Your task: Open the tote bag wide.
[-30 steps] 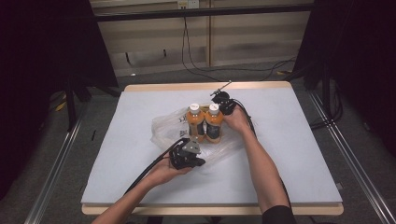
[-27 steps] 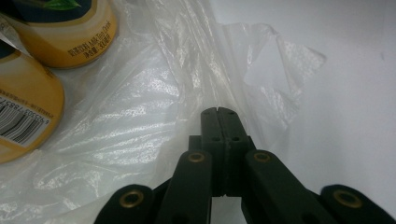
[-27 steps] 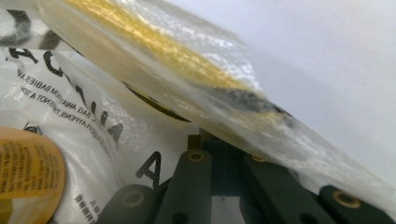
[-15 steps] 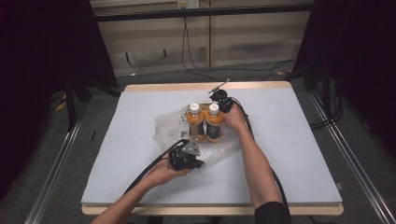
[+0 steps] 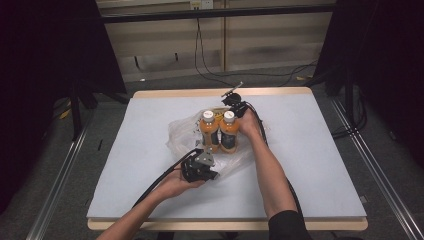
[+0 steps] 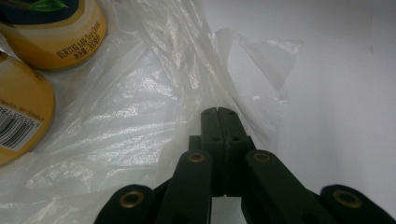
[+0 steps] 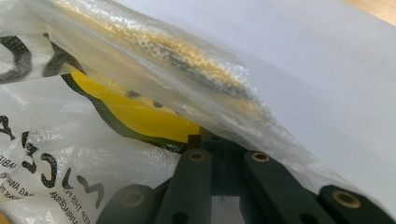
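bottles [image 5: 220, 133]: orange, white caps | bag [image 6: 140, 93]: clear | table [image 5: 325, 150]: pale grey

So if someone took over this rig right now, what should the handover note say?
Left gripper: shut, pinching the near edge of the plastic bag, low by the table.
Right gripper: shut on the bag's far edge, behind the bottles; the film drapes over its jaws in the right gripper view.
Things: two orange bottles stand upright side by side mid-table, on the crumpled bag, which spreads around their bases.
Done: both bag edges look gripped.
Left: likely draw the bag up around the bottles; whether they already sit inside its mouth I cannot tell.
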The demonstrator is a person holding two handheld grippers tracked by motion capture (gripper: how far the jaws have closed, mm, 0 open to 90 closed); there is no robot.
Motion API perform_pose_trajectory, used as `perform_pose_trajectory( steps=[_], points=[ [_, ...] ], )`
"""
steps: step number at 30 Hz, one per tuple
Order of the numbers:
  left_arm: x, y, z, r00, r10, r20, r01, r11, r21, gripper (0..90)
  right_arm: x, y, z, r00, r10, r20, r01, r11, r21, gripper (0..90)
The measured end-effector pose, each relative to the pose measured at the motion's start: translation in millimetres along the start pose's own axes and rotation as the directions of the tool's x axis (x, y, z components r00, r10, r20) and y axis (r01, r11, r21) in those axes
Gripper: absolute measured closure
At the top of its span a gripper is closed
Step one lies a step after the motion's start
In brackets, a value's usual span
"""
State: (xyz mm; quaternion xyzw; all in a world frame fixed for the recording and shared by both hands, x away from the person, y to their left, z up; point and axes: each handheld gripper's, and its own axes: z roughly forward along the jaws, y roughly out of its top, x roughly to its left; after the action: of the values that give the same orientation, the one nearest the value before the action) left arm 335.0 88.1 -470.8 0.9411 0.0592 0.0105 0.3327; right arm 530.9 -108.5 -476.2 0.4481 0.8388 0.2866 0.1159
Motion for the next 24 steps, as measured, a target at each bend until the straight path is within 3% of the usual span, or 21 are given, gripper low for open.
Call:
perform_pose_trajectory(
  steps=[3,6,10,14,20,24],
  points=[
    [-0.1,-1.0,1.4,0.9998,-0.015,-0.008,0.015,0.9996,-0.022,90.0,-0.2,0.4,0.4,0.9999,0.010,0.004,-0.010,1.000,0.000,90.0],
    [0.8,-0.8,1.0,0.9999,-0.014,-0.004,0.014,0.9998,-0.016,90.0,0.8,0.4,0.2,0.9999,-0.003,0.012,0.003,1.000,-0.001,90.0],
    [3.2,-0.7,0.5,0.9995,-0.028,0.011,0.029,0.9995,-0.012,90.0,1.6,1.0,0.3,0.9998,0.016,0.013,-0.016,1.000,0.002,90.0],
    [4.4,-2.0,1.1,0.9989,-0.046,0.007,0.046,0.9985,-0.029,90.0,1.9,-0.5,-1.2,1.0000,-0.007,0.007,0.007,1.000,0.000,90.0],
    [7.4,-5.3,1.3,0.9944,-0.105,0.010,0.105,0.9923,-0.066,90.0,8.0,-3.7,-9.1,0.9989,-0.039,-0.023,0.039,0.999,-0.009,90.0],
    [7.8,-4.7,-0.8,0.9944,-0.106,0.005,0.106,0.9904,-0.089,90.0,12.6,-4.0,-20.0,0.9969,-0.051,-0.060,0.049,0.998,-0.032,90.0]
  ],
)
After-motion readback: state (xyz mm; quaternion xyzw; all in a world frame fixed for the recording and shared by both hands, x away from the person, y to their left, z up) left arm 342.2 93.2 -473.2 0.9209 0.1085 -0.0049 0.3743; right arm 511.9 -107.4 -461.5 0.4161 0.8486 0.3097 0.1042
